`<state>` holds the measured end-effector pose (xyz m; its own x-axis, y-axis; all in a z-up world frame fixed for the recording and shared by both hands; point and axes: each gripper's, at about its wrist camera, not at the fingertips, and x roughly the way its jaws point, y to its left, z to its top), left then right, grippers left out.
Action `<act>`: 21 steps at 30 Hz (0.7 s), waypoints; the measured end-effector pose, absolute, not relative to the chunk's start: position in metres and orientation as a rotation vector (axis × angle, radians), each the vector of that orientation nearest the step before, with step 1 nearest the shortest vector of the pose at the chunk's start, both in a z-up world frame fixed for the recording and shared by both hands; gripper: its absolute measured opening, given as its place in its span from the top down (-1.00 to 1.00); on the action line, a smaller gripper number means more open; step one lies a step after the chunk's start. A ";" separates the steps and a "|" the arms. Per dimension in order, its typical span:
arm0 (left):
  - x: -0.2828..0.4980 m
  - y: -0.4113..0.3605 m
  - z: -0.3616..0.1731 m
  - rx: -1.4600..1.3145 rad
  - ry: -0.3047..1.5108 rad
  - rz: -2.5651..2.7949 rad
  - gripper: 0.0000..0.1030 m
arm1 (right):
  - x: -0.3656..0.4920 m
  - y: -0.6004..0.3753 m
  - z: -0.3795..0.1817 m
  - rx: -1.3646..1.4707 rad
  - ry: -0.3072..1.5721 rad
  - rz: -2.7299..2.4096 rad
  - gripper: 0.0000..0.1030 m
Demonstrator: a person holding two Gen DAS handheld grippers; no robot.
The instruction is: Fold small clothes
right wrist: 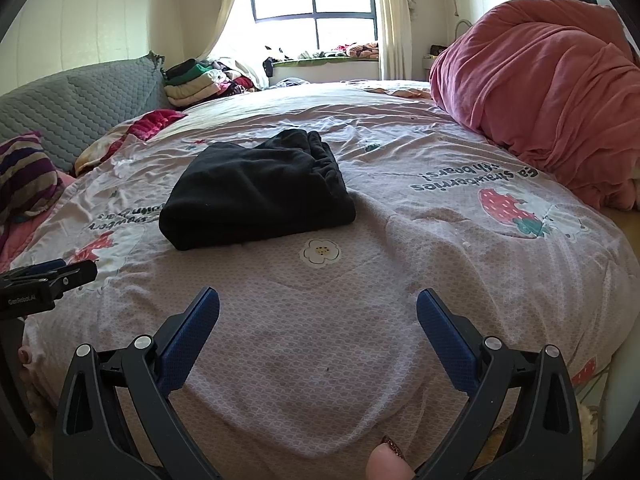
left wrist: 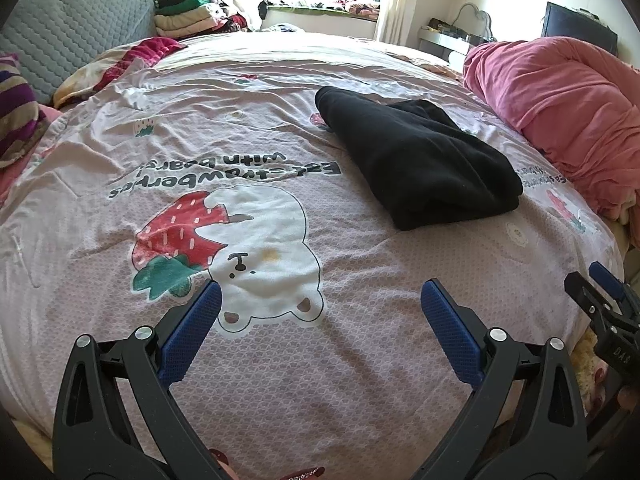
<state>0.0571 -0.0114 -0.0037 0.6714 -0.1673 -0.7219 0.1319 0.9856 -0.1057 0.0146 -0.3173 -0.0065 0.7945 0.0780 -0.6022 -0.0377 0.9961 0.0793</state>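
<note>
My left gripper (left wrist: 320,300) has its jaws spread wide, holding nothing, above the bear print (left wrist: 264,248) on the bed cover (left wrist: 360,380). My right gripper (right wrist: 318,306) is likewise spread and empty. Ahead of both, the folded black garment (right wrist: 256,196) lies on the bed, near the pink quilt (right wrist: 540,96).

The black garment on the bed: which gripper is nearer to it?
Neither clearly. The black garment lies ahead-left of the right gripper and ahead-right of the left gripper, both open, short of it.
</note>
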 end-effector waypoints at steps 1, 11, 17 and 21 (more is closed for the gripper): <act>0.057 -0.011 -0.004 -0.043 0.819 -0.165 -0.82 | 0.014 -0.317 -0.007 0.064 0.650 0.061 -0.91; 0.059 -0.006 -0.010 -0.056 0.860 -0.156 -0.82 | 0.007 -0.353 -0.008 0.117 0.665 -0.052 -0.91; 0.068 0.057 -0.002 -0.161 0.905 -0.063 -0.82 | -0.016 -0.458 0.000 0.220 0.644 -0.343 -0.91; 0.078 0.153 0.021 -0.229 0.883 0.110 -0.82 | -0.044 -0.574 -0.006 0.299 0.683 -0.683 -0.91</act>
<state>0.0782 0.1528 0.0207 0.6314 0.0005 -0.7755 -0.1892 0.9699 -0.1535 -0.0442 -0.5737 -0.0056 0.5723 -0.4784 -0.6661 0.6658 0.7452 0.0367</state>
